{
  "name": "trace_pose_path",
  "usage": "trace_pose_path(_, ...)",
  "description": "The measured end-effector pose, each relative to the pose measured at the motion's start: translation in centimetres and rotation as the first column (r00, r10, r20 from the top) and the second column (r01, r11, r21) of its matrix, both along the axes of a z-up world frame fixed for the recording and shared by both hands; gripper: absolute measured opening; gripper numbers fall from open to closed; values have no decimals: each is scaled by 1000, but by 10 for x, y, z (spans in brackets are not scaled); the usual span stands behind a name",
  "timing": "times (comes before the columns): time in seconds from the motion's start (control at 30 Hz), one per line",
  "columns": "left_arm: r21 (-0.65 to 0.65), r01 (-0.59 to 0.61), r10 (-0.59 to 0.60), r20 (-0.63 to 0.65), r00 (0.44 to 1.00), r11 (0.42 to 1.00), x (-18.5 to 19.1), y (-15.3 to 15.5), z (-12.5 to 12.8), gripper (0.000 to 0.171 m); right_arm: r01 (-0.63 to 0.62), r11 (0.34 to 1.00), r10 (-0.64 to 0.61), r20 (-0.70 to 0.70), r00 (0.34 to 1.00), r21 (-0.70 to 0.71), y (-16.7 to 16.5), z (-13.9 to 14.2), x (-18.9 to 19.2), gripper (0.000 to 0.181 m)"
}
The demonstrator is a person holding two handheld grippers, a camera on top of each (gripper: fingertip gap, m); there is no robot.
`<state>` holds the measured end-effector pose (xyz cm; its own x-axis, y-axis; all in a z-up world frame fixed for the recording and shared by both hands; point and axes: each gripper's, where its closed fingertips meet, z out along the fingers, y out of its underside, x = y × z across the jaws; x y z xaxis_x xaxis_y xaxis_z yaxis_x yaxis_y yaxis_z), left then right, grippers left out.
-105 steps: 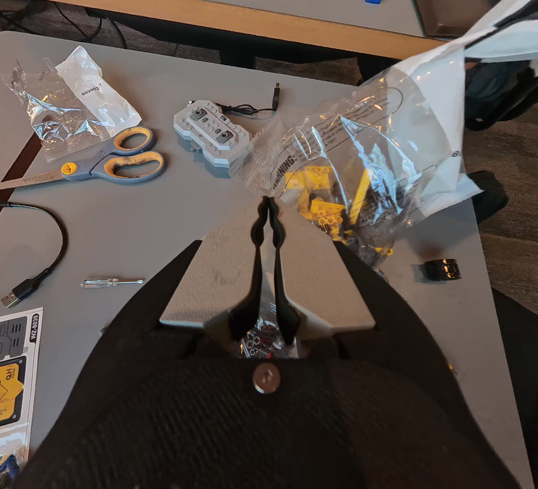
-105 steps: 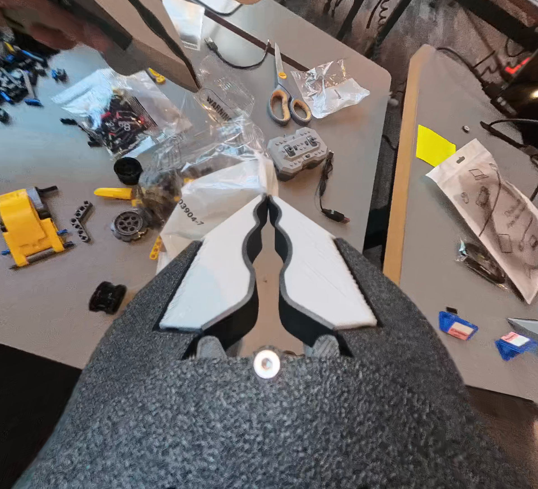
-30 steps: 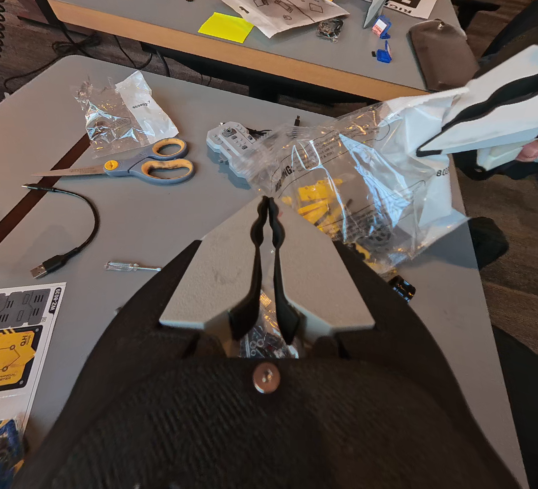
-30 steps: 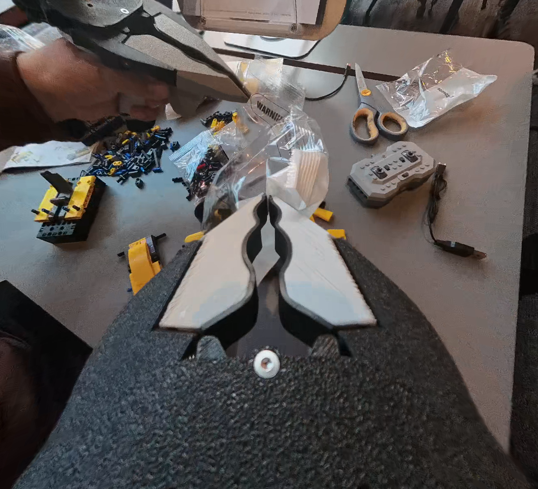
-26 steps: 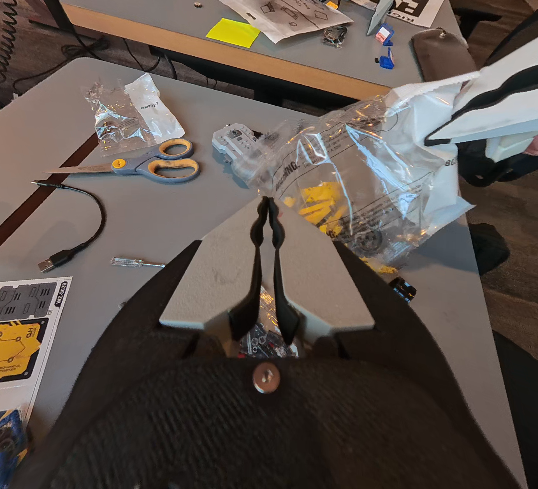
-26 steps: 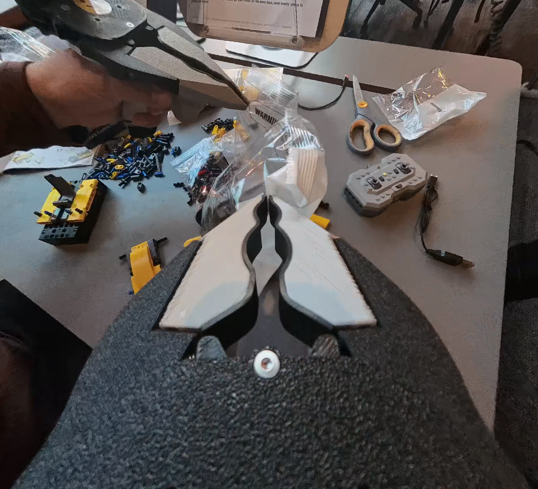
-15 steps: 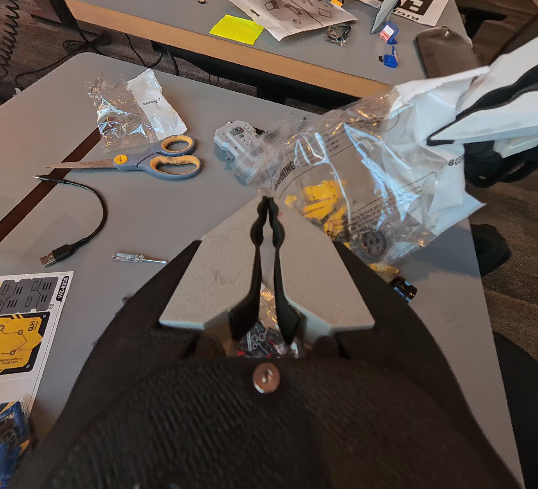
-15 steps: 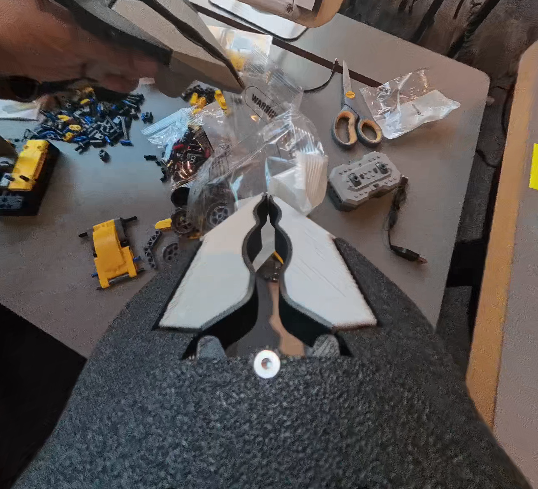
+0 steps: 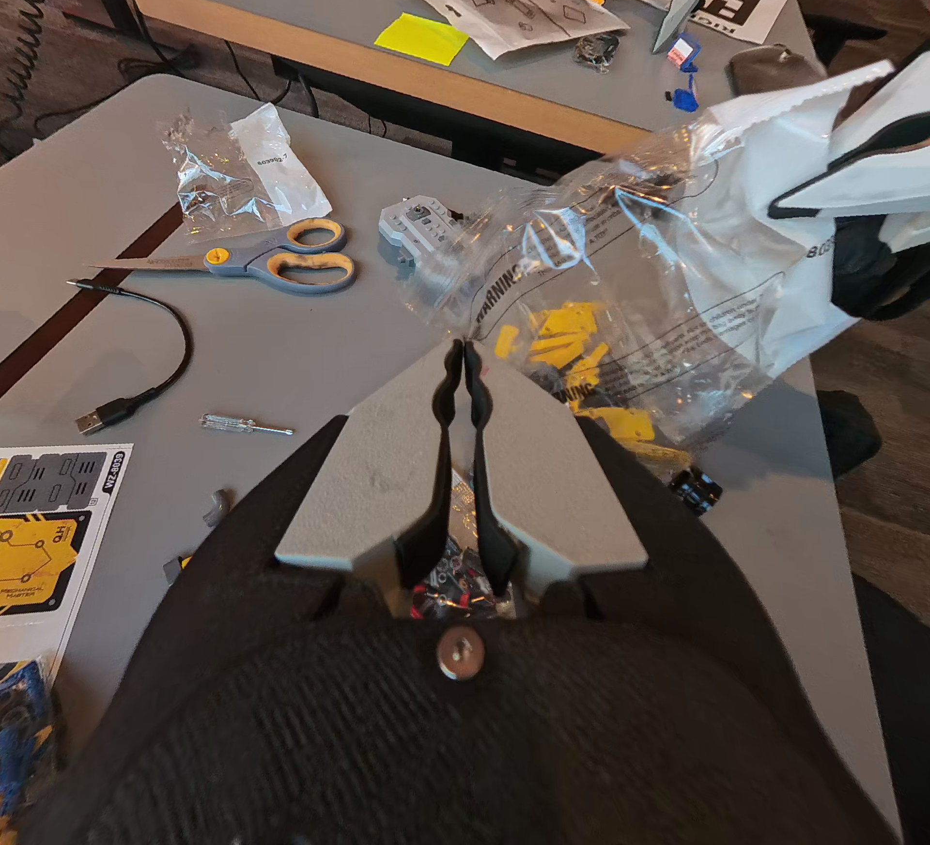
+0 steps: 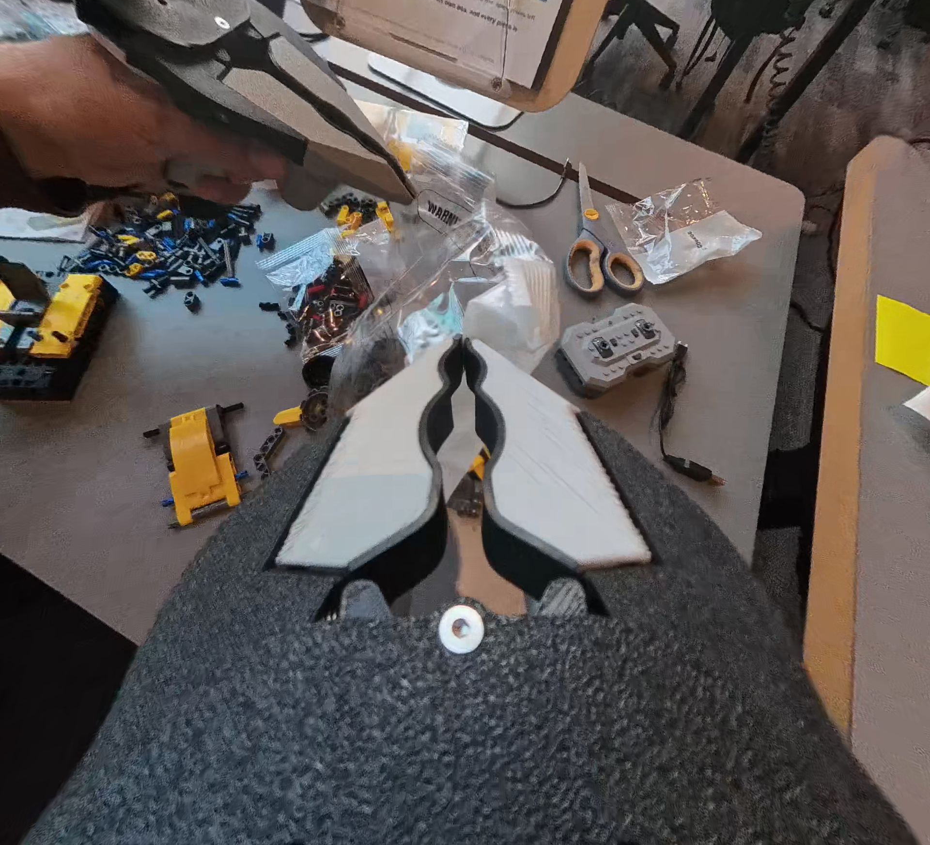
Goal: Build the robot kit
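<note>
Plastic bag [image 9: 629, 297] hangs in the air over the grey table [image 9: 282, 348], thin, crinkly, slippery. Left gripper [image 9: 462, 343] pinches one corner shut; right gripper [image 10: 463, 343] pinches the white edge. Yellow bricks [image 9: 563, 338] sag inside, so corners hold best.

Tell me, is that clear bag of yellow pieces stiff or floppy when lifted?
Probably floppy: the clear bag creases and sags between the left tool and right tool pinching it. The yellow pieces pool at its low point, so they would likely shift around.
</note>
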<state>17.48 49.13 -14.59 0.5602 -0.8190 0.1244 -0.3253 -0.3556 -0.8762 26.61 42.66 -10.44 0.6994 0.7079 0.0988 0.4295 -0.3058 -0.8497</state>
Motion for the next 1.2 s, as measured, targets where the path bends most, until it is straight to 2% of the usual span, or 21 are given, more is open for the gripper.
trace_pose_path(0.13,9,-6,6,37,999,1000,-3,-3,13,0,3,1000,1,-121,993,29,0,22,0,0)
trace_pose_path(0.23,9,-17,17,24,1000,1000,-5,-6,17,0,24,1000,-22,-137,990,20,4,19,5,0)
trace_pose_path(0.37,-3,-50,50,-18,999,999,-15,-10,13,0,31,999,-28,-265,964,9,7,25,7,0)
trace_pose_path(0.53,36,-83,85,-84,993,996,-43,-20,19,4,36,992,-76,-348,934,-118,27,-15,4,0)
trace_pose_path(0.6,56,-99,105,-107,989,994,-61,-29,29,10,36,994,-73,-401,913,-99,29,-7,4,0)
trace_pose_path(0.7,124,-128,139,-89,986,984,-95,-53,61,21,54,998,-65,-478,876,-38,30,19,8,0)
trace_pose_path(0.77,164,-152,167,-80,983,975,-122,-79,82,36,91,996,-76,-542,837,0,29,36,18,0)
trace_pose_path(0.83,190,-178,192,-59,980,965,-150,-112,97,47,114,993,-80,-633,770,14,24,51,30,0)
trace_pose_path(0.93,191,-189,194,-8,981,963,-183,-178,101,52,142,989,-56,-747,662,52,5,64,47,0)
trace_pose_path(1.07,166,-198,191,56,980,966,-204,-269,71,54,166,981,-15,-815,579,100,-30,63,58,0)
trace_pose_path(1.2,113,-199,170,227,959,973,-182,-344,16,44,175,979,0,-865,502,101,-54,51,56,0)
